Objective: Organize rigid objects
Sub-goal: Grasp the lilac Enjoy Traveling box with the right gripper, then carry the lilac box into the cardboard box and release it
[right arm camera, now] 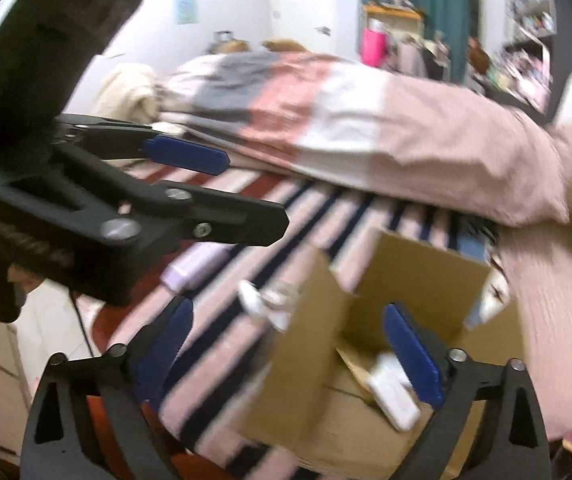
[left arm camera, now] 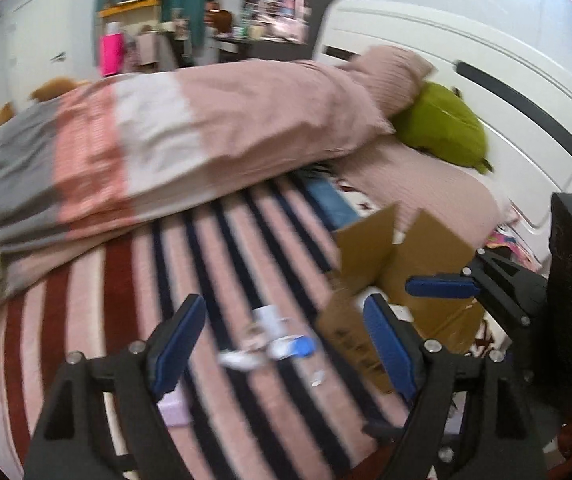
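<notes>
The left gripper point(left arm camera: 282, 340) hangs with fingers spread wide and empty over the striped blanket point(left arm camera: 222, 248), above a blurred cluster of small white and blue things point(left arm camera: 274, 344) too smeared to identify. A pale lilac case point(right arm camera: 194, 268) lies partly hidden under its left finger, toward the bed's near edge. The right gripper point(right arm camera: 286, 348) is also wide apart and empty, over the open cardboard box point(right arm camera: 418, 276) near the blanket's headboard end. Inside the box lies a white rectangular item point(right arm camera: 390, 396), half covered by the right finger. A folded quilt point(left arm camera: 166, 140) hides the bed's far side.
</notes>
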A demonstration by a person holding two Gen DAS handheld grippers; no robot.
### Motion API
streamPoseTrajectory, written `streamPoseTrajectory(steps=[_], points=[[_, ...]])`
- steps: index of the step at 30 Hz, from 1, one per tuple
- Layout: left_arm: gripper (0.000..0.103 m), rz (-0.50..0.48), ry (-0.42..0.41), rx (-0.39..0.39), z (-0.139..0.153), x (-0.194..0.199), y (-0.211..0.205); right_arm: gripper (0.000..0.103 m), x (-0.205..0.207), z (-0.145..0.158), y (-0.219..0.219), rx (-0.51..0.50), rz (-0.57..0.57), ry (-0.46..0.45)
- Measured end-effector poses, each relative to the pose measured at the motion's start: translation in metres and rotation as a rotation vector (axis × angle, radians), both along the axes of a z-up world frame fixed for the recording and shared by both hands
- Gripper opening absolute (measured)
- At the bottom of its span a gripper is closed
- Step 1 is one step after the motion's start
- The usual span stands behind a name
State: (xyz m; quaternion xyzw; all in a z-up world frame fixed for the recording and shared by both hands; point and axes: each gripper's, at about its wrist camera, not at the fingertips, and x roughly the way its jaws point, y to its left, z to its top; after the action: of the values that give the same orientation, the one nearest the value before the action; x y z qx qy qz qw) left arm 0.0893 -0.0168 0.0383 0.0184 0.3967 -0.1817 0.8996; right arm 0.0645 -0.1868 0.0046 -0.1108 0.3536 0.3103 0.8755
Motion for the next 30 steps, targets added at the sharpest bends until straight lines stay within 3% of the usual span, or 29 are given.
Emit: streamPoseTrajectory(steps=[5, 9, 12, 18, 21, 22, 23, 25, 30], points=[[0.08, 0.125, -0.008, 0.002, -0.019, -0.017, 0.071, 0.103, -0.006, -0.008, 0.072, -0.02, 0.135, 0.016], [0.08, 0.235, 0.019, 0.012, -0.049, -0.028, 0.124, 0.103, 0.004, -0.044, 0.129, -0.032, 0.232, 0.137], [0.08, 0.282, 0.053, -0.008, -0.071, -0.035, 0.15, 0.103, 0.024, -0.086, 0.163, -0.015, 0.228, 0.259], [0.08, 0.337, 0.101, -0.025, -0.102, -0.048, 0.178, 0.101, 0.069, -0.158, 0.202, -0.036, 0.113, 0.352], [0.08, 0.349, 0.116, -0.031, -0.109, -0.051, 0.183, 0.085, 0.085, -0.174, 0.206, -0.026, 0.055, 0.376], [0.08, 0.351, 0.119, -0.033, -0.111, -0.052, 0.184, 0.067, 0.089, -0.179, 0.207, -0.036, 0.03, 0.379], [0.08, 0.35, 0.121, -0.034, -0.111, -0.053, 0.184, 0.056, 0.09, -0.182, 0.207, -0.058, 0.011, 0.381], [0.08, 0.344, 0.124, -0.039, -0.111, -0.053, 0.182, 0.04, 0.089, -0.184, 0.205, -0.075, 0.001, 0.389], [0.08, 0.298, 0.114, -0.067, -0.101, -0.049, 0.163, 0.036, 0.075, -0.158, 0.192, -0.061, 0.049, 0.332]])
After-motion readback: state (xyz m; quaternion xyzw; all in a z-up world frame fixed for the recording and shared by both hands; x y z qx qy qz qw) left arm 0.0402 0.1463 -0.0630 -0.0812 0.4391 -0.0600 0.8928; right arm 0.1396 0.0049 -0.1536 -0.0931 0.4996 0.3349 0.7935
